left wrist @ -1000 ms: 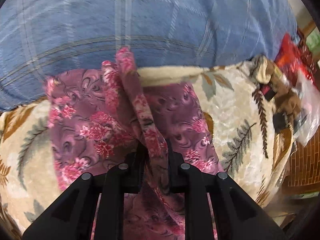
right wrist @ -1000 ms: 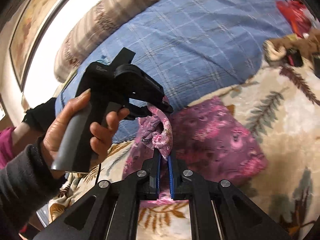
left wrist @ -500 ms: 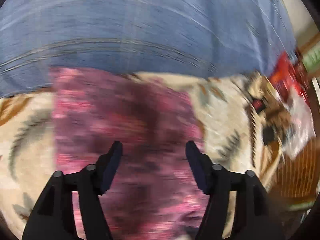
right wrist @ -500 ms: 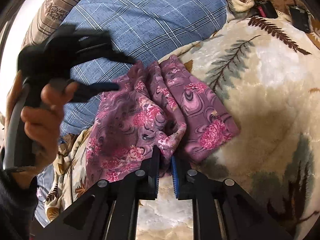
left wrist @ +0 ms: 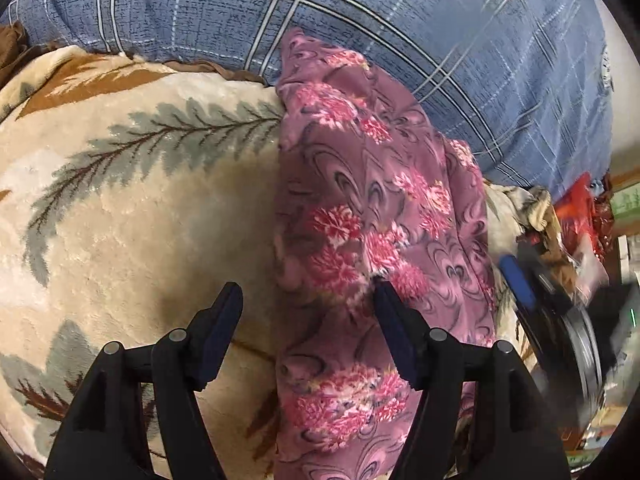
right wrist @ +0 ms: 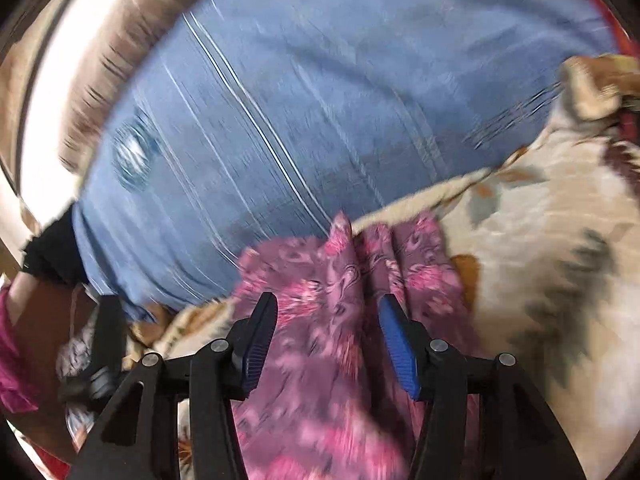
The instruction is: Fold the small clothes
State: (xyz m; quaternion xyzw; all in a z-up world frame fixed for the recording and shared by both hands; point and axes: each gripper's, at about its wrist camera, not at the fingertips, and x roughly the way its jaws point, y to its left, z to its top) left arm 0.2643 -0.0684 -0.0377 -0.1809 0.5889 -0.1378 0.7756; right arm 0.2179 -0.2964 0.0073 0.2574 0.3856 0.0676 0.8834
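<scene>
A purple cloth with pink flowers (left wrist: 372,216) lies folded in a long strip on the cream fern-pattern blanket (left wrist: 132,200). Its far end rests against the blue checked pillow (left wrist: 360,20). My left gripper (left wrist: 308,300) hangs open over the strip's left edge, its pads clear of the fabric. In the blurred right wrist view the same cloth (right wrist: 344,280) lies creased beneath my right gripper (right wrist: 328,312). Its jaws are opening, the fabric lies below them, and nothing is pinched. The right gripper's blue pad (left wrist: 516,280) shows beside the cloth in the left wrist view.
A striped bolster (right wrist: 132,32) lies behind the pillow. Small toys, a red packet and other clutter (left wrist: 576,216) sit at the blanket's right end. A person's hand and sleeve (right wrist: 36,320) with the left gripper's body are at the lower left of the right wrist view.
Both grippers held a raised fold of the cloth a second ago. Both have let go and opened, the cloth now lies flat, and the left gripper has swung towards its left edge.
</scene>
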